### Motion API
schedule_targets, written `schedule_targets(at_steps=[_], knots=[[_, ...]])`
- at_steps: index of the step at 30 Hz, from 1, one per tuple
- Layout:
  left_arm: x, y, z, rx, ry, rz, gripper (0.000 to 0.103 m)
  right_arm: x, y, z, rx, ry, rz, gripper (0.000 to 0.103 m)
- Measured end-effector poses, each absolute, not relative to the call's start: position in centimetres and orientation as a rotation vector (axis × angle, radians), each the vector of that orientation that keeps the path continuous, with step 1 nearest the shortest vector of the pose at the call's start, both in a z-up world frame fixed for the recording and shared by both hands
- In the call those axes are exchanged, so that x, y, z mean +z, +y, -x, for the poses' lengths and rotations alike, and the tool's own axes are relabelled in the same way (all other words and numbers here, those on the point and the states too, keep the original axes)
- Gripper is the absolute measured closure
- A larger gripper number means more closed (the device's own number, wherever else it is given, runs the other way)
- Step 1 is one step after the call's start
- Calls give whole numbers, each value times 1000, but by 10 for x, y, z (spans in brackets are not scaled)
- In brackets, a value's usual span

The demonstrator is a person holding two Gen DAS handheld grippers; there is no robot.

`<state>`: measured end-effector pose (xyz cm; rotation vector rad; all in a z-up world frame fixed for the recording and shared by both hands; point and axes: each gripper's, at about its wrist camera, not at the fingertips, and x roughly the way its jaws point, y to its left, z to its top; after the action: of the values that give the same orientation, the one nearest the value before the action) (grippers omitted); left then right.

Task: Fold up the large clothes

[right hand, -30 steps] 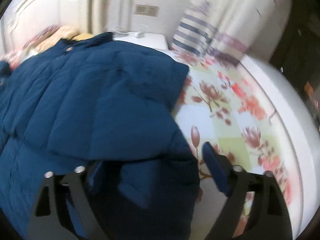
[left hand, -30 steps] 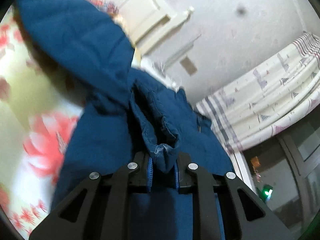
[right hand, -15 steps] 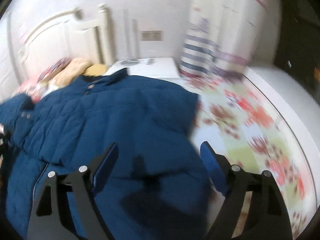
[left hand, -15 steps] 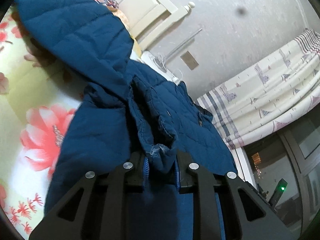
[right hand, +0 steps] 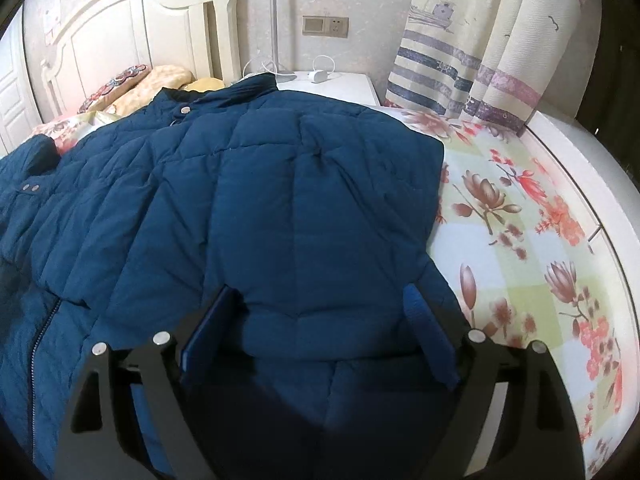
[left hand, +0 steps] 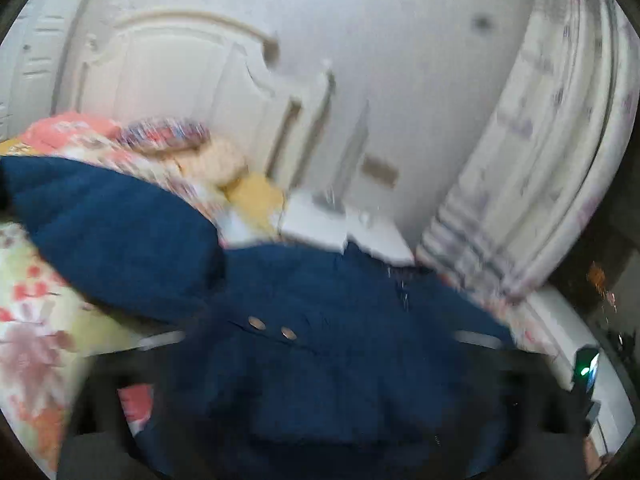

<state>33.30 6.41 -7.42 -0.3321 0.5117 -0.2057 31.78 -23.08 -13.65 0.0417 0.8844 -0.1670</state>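
Note:
A large navy quilted jacket (right hand: 248, 200) lies spread on the floral bed, collar toward the headboard. Its right sleeve is folded across the body. My right gripper (right hand: 320, 320) is open, its blue-padded fingers (right hand: 430, 336) standing wide on either side of the folded sleeve's cuff end, not clamping it. In the left wrist view the picture is blurred; the jacket (left hand: 320, 340) fills the lower middle with two snaps showing, and its left sleeve (left hand: 112, 232) stretches up-left. My left gripper (left hand: 316, 400) looks spread wide with the jacket between its fingers.
The bed sheet (right hand: 520, 240) has a floral print and lies bare at the right. Pillows (right hand: 136, 84) sit by the white headboard (right hand: 120, 32). A white nightstand (right hand: 332, 80) with a lamp and cables stands behind the collar. A striped curtain (right hand: 480, 40) hangs at the right.
My left gripper has let go of the jacket fabric it pinched and its jaws have spread, with the view swinging level. My right gripper has steadied over the folded sleeve.

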Motion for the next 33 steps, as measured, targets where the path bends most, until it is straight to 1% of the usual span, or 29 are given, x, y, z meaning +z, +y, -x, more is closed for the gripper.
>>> schedule_targets(at_steps=[3,4,6,8,11,14,16,18,20,22,24,25,26,27,29,31,32,33], knots=[[-119,63,-370,-198,739,362,4,-137,-232,-316,-165,885,-49,17],[-141,64,-379,-220,827,385,5,-137,-231,-316,-166,890,-44,17],[-148,60,-373,-216,790,313,4,-134,-228,-318,-166,929,-20,17],[-146,53,-370,-200,791,257,4,-123,-228,-323,-166,954,-32,18],[-148,45,-373,-169,811,197,4,-93,-230,-337,-178,861,-52,18],[-147,41,-373,-152,820,166,4,-74,-219,-375,-172,798,13,17],[-146,44,-376,-157,817,178,4,-82,-215,-404,-151,836,33,17],[-146,47,-376,-165,813,195,4,-108,-219,-435,-152,933,20,17],[-146,48,-378,-174,809,213,4,-139,-226,-449,-144,1043,-6,9],[-147,50,-377,-176,808,217,4,-138,-228,-447,-143,1036,-29,9],[-147,49,-378,-173,810,212,4,-128,-230,-446,-142,1029,-54,14],[-147,49,-378,-171,811,208,4,-120,-232,-446,-144,994,-74,18],[-147,48,-378,-168,813,203,4,-113,-234,-446,-149,965,-90,19],[-147,46,-379,-165,814,199,4,-105,-239,-449,-174,921,-109,19],[-147,46,-379,-166,813,199,4,-101,-248,-456,-237,889,-123,17],[-147,46,-378,-170,811,207,4,-120,-268,-472,-319,963,-157,15],[-147,46,-378,-171,810,210,4,-136,-277,-480,-315,1015,-205,12],[-147,47,-378,-173,809,213,4,-137,-277,-481,-320,997,-199,10]])
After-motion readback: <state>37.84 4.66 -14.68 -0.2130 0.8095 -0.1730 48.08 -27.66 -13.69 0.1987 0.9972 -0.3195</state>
